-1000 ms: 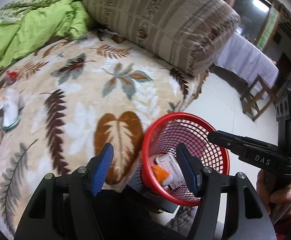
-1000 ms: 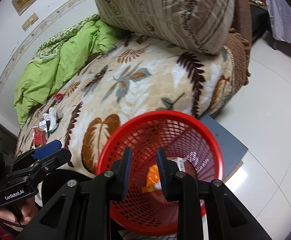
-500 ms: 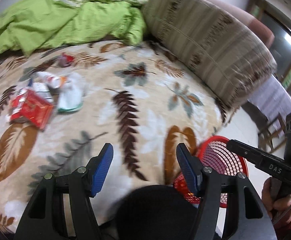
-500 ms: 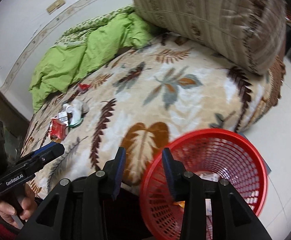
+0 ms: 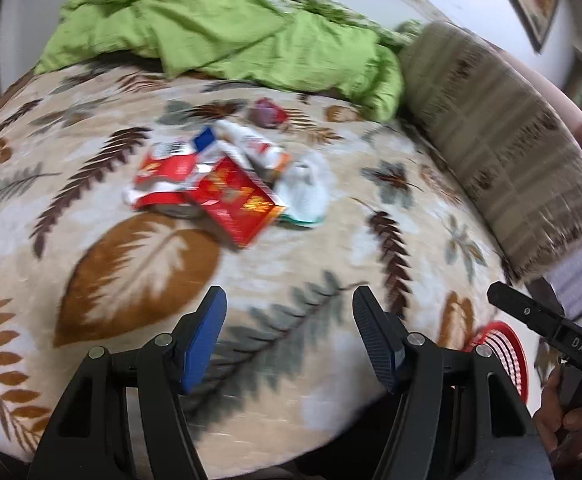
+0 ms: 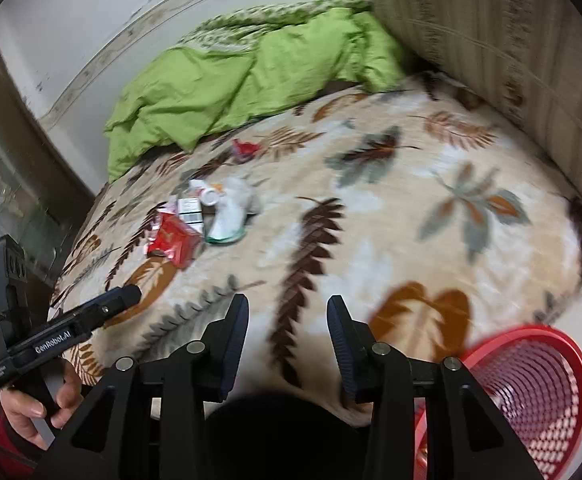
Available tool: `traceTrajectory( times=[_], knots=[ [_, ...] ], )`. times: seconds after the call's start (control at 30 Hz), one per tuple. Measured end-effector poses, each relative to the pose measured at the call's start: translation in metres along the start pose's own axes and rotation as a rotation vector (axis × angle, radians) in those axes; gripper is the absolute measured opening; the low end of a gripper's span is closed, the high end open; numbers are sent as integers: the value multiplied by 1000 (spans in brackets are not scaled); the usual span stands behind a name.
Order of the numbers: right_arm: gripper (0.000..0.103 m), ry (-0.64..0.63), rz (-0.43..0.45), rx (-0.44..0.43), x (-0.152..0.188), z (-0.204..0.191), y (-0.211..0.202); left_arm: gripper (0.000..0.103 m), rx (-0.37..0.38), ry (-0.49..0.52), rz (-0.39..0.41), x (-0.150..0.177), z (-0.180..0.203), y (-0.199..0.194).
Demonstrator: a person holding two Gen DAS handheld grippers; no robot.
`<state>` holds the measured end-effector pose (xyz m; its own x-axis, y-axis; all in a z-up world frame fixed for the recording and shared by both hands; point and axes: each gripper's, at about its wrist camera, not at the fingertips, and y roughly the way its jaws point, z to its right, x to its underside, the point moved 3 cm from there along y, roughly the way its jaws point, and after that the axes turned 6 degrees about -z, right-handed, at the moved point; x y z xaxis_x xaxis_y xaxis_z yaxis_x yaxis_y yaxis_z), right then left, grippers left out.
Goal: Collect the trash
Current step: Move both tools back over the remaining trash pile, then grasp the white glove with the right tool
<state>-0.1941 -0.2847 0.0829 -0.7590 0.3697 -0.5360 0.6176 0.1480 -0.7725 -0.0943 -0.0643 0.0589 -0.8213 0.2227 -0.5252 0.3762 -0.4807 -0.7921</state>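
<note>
Two grippers spread, holding nothing: left, right. Trash pile lies on blanket, ahead of left gripper, slightly left; red box long axis diagonal. Left nearer. Basket at bed edge beside right.

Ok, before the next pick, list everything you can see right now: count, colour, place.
red carton: one, red with gold print, on the bedspread, front of the trash pile
red-and-white wrapper: one, left of the carton
white trash: one blurred clump, right of the carton
small red scrap: one, apart, near the duvet
red mesh basket: one, on the floor beside the bed
leaf-print bedspread: one, beige
green duvet: one, bunched at the far side
striped cushion: one, brown-beige, on the right
left claw: open, empty
right claw: open, empty
</note>
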Motion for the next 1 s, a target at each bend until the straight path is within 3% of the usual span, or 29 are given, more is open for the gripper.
traceTrajectory(
  times=[0.13, 0.3, 0.53, 0.63, 0.8, 0.87, 0.9, 1.0],
  knots=[
    [56, -66, -19, -5, -19, -29, 27, 64, -33, -84, 8, -6, -30, 3],
    [57, -89, -43, -24, -48, -53, 70, 64, -67, -141, 13, -11, -54, 10],
    [58, -80, -80, 32, -92, -59, 144, 64, -128, -156, 61, -26, -76, 19],
    [58, -55, -107, 44, -105, -54, 171, 65, -124, -161, 91, -30, -85, 24],
    [58, -23, -142, 29, -112, -48, 206, 65, -68, -201, 60, -33, -96, 39],
    [49, -2, -148, 3, -110, -45, 214, 65, -56, -199, 52, -34, -97, 43],
    [35, 3, -149, -11, -109, -45, 216, 65, -53, -199, 51, -33, -97, 43],
    [24, -8, -132, -23, -106, -51, 212, 65, -22, -208, 39, -34, -99, 45]
  ],
)
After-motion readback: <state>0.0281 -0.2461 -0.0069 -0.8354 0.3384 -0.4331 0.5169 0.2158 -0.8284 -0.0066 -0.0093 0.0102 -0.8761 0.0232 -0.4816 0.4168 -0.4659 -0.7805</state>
